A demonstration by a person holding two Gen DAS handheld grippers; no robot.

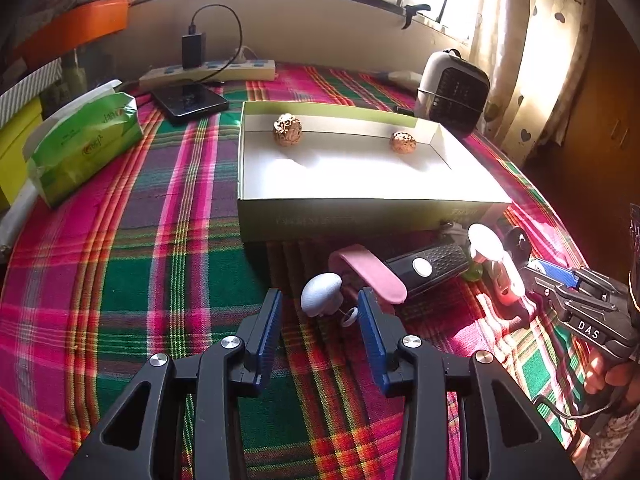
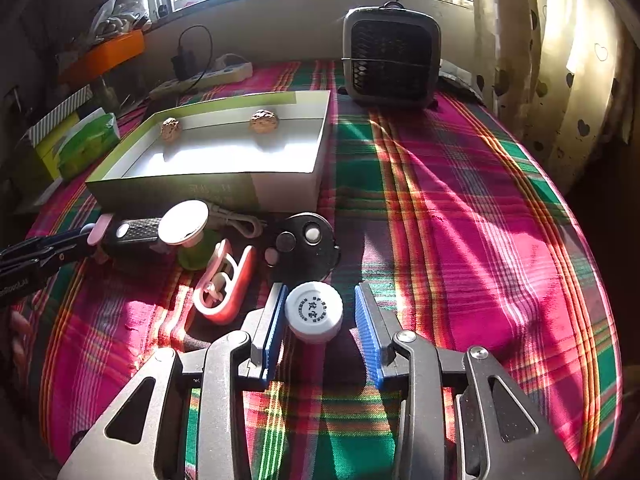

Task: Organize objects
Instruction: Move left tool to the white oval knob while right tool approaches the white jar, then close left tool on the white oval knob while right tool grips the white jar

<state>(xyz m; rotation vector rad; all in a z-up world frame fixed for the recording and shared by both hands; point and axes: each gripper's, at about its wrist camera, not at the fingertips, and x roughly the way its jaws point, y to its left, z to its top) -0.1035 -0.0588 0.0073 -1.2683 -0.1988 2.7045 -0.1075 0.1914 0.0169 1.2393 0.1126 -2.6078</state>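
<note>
My left gripper (image 1: pixel 320 300) is open low over the plaid cloth, and a white mushroom-shaped knob (image 1: pixel 322 294) lies between its blue fingertips with gaps on both sides. My right gripper (image 2: pixel 320 292) is open around a white-capped bottle (image 2: pixel 314 308). The cap sits close to the left pad and clear of the right one. Just ahead lie a pink strip (image 1: pixel 372 272), a black ribbed device (image 1: pixel 428 266), a pink clip (image 2: pixel 224 284), a black disc (image 2: pixel 304 248) and a green spool (image 2: pixel 188 224). The open box (image 1: pixel 360 208) holds two walnuts (image 1: pixel 287 129) (image 1: pixel 403 142).
A green tissue pack (image 1: pixel 80 148) lies at the left, with a power strip (image 1: pixel 208 70) and a dark phone (image 1: pixel 188 100) behind it. A small fan (image 2: pixel 390 56) stands at the back right, by the curtain. Bare cloth stretches to the right of the box.
</note>
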